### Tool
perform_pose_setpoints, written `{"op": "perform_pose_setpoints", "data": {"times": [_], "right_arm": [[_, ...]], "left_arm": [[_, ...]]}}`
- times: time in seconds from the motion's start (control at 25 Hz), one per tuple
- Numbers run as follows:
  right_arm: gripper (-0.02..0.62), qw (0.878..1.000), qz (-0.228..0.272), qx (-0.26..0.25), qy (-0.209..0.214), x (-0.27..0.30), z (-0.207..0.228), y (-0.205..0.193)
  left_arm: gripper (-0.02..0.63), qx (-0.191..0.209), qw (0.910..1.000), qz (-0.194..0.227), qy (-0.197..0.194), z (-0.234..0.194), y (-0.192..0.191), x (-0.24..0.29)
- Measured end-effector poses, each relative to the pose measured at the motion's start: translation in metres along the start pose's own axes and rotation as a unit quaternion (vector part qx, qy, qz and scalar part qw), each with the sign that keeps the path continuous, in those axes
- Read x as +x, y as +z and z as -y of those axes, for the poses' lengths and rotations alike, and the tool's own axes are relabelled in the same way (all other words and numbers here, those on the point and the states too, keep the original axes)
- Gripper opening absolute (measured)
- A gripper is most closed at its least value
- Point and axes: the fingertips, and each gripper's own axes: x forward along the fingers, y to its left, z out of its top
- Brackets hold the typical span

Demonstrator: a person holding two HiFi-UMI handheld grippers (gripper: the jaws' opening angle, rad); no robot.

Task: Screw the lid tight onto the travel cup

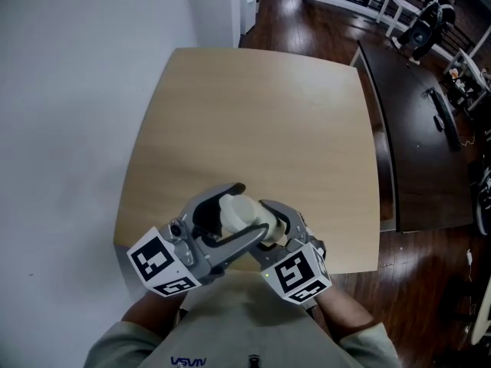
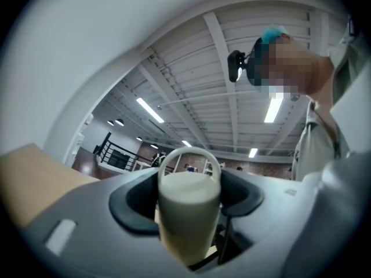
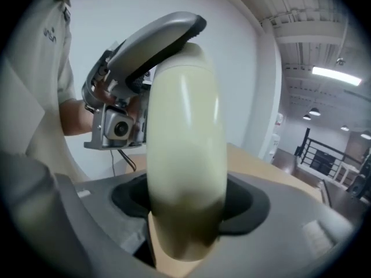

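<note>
A cream travel cup point(image 1: 244, 211) is held in the air over the near edge of the light wooden table point(image 1: 253, 121), between both grippers. My left gripper point(image 1: 247, 209) is shut across the cup's lid end. In the left gripper view the cup point(image 2: 188, 207) fills the gap between the dark pads point(image 2: 136, 204), and the lid's loop handle point(image 2: 190, 150) arches behind it. My right gripper point(image 1: 270, 227) is shut on the cup's body. In the right gripper view the cup point(image 3: 185, 138) rises from between the pads point(image 3: 243, 207), and a grey finger of the left gripper point(image 3: 156, 39) lies over its top.
A white wall runs along the left of the table. A dark long table point(image 1: 422, 152) stands to the right on the dark wooden floor point(image 1: 307, 21). The person's torso point(image 3: 35, 80) is close behind both grippers.
</note>
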Motion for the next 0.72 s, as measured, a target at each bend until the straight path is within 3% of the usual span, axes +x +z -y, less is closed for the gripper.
{"op": "perform_pose_setpoints", "data": {"times": [0.08,0.16,0.32,0.56,0.72], "right_arm": [[0.301,0.997,0.014,0.019,0.070,-0.002,-0.014,0.007],[0.301,0.986,0.030,0.039,0.161,-0.009,-0.034,0.013],[0.301,0.943,0.043,0.069,0.322,-0.028,-0.064,0.020],[0.301,0.886,0.052,0.102,0.449,-0.050,-0.084,0.020],[0.301,0.841,0.066,0.113,0.525,-0.066,-0.101,0.023]], "left_arm": [[0.302,-0.003,0.9991,-0.007,-0.043,0.006,0.005,-0.002],[0.302,-0.013,0.9950,-0.016,-0.098,0.016,0.008,-0.005],[0.302,-0.042,0.9787,-0.028,-0.199,0.034,0.014,-0.009],[0.302,-0.079,0.9527,-0.042,-0.290,0.051,0.011,-0.004],[0.302,-0.112,0.9245,-0.048,-0.361,0.066,0.010,-0.006]]}}
